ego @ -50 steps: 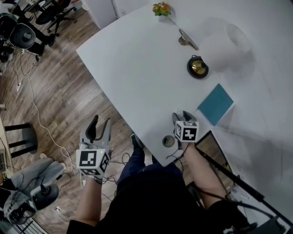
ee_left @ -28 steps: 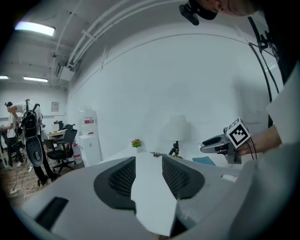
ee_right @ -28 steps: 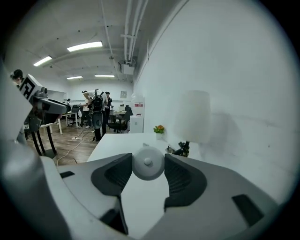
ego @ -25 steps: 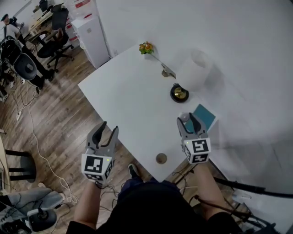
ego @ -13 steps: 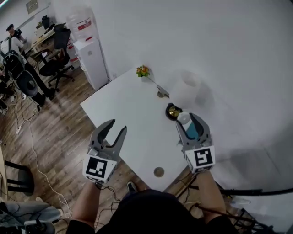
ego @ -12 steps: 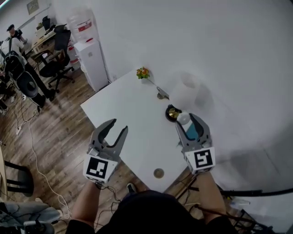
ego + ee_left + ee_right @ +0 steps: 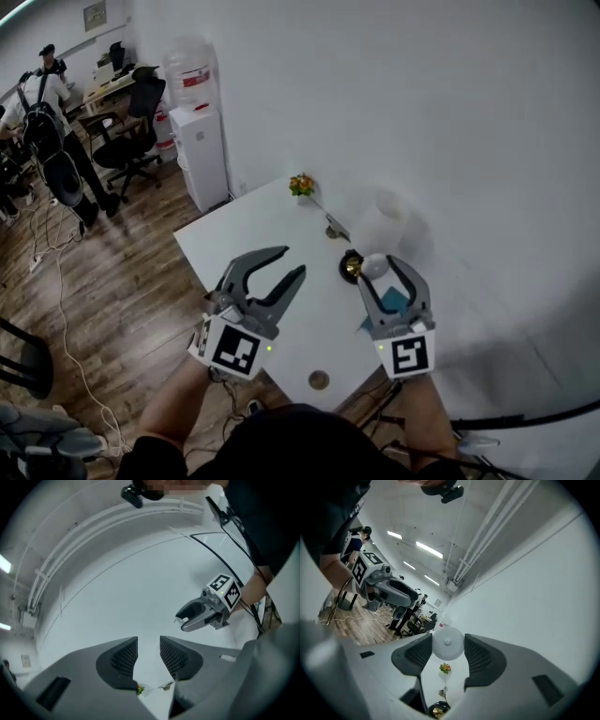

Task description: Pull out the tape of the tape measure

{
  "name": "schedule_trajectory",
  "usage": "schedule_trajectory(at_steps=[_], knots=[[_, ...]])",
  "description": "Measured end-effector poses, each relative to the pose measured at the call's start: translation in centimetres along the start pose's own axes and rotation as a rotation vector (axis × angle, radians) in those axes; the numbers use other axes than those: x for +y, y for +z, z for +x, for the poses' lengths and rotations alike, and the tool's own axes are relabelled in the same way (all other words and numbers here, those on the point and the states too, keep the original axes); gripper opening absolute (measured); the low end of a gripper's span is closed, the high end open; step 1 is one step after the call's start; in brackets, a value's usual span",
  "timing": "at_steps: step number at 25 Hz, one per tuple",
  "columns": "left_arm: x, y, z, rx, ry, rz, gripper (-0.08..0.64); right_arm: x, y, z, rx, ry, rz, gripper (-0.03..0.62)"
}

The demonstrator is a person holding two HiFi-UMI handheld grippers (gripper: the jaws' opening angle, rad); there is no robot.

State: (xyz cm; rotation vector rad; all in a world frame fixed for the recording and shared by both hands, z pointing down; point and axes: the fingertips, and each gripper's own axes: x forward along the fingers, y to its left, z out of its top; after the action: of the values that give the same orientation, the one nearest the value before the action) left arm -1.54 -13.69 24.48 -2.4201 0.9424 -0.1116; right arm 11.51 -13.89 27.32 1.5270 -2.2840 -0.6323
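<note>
The tape measure [image 7: 447,642] is a small white round case; no tape shows outside it. My right gripper [image 7: 447,651] is shut on it, a mesh pad pressing each side. In the head view the right gripper [image 7: 386,272] hangs above the white table's [image 7: 244,253] right part, the tape measure [image 7: 374,266] at its fingertips. My left gripper [image 7: 289,264] is raised to its left, over the table's near half. Its jaws are closing with nothing between them. In the left gripper view the left gripper [image 7: 148,656] points at the wall, and the right gripper [image 7: 187,619] shows to the right.
On the table stand a small flower [image 7: 301,185], a metal clip [image 7: 336,228], a black and gold object [image 7: 352,267], a white cylinder [image 7: 384,220] and a teal booklet [image 7: 394,302]. A small round disc [image 7: 319,380] lies near the front edge. A water dispenser [image 7: 202,141], chairs and people occupy the far left.
Both grippers have risen over the table, and the left one has moved right toward the right one. The left jaws have narrowed. The view has tilted up toward the wall.
</note>
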Motion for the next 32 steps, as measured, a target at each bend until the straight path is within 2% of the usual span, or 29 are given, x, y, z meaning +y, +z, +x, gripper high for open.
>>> schedule_trajectory(at_steps=[2,4,11,15,23,26,29,32], knots=[[-1.5,0.3,0.5,0.016,-0.051,0.153,0.138,0.7,0.6,-0.2,0.002,0.003,-0.04,0.221],[-2.8,0.4,0.9,0.023,-0.09,0.234,0.132,1.7,1.2,-0.2,-0.004,0.014,-0.084,0.221],[-5.5,-0.5,1.1,0.022,-0.17,0.228,0.123,6.1,2.4,0.2,-0.055,0.091,-0.301,0.221],[-6.0,-1.4,0.9,0.038,-0.188,0.224,0.115,7.6,2.4,0.4,-0.056,0.125,-0.328,0.221],[-5.1,-2.9,0.0,0.072,-0.176,0.24,0.101,9.7,2.0,1.7,-0.035,0.168,-0.389,0.222],[-5.2,-3.5,-0.2,0.091,-0.182,0.266,0.084,10.2,1.8,2.0,-0.023,0.178,-0.426,0.221],[-5.7,-4.1,-0.3,0.116,-0.203,0.33,0.037,10.6,1.4,2.3,-0.013,0.193,-0.466,0.222],[-6.1,-5.0,-0.3,0.142,-0.224,0.386,0.028,11.1,0.8,2.6,-0.01,0.203,-0.54,0.221]])
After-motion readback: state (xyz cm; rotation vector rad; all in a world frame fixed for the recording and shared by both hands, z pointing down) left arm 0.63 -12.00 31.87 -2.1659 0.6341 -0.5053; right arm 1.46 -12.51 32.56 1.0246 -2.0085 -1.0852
